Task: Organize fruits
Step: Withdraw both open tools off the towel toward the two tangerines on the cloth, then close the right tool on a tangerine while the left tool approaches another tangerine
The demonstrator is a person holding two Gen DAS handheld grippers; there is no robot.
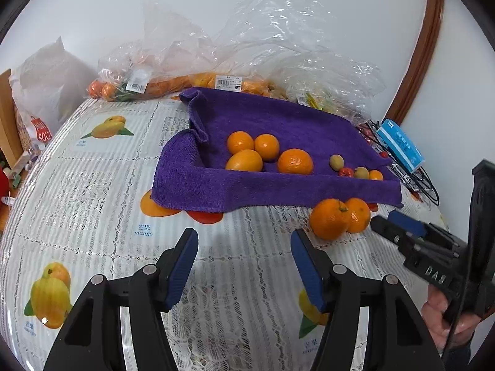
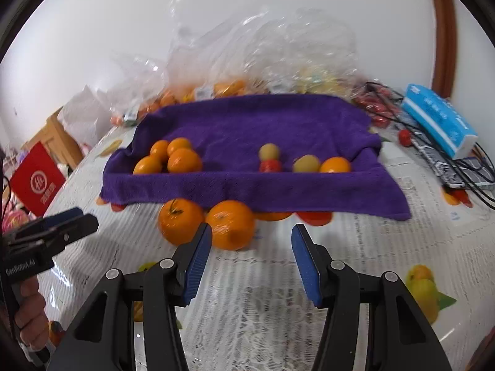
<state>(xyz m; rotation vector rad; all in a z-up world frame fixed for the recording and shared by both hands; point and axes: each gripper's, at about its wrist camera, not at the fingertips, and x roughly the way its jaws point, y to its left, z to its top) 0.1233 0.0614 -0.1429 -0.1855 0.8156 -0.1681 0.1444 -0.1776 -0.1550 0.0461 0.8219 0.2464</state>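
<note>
Right gripper (image 2: 251, 241): jaws apart, lined up on nearer orange (image 2: 230, 224) for pickup.
Left gripper (image 1: 244, 247): spread, empty.
Purple towel (image 2: 247, 185): sorted fruit.

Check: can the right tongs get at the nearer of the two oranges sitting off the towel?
Probably yes. The right tongs are open, and that orange sits on the table just ahead, slightly left of centre. Nothing lies between. The second orange touches its left side, so the left finger may nudge it.
</note>
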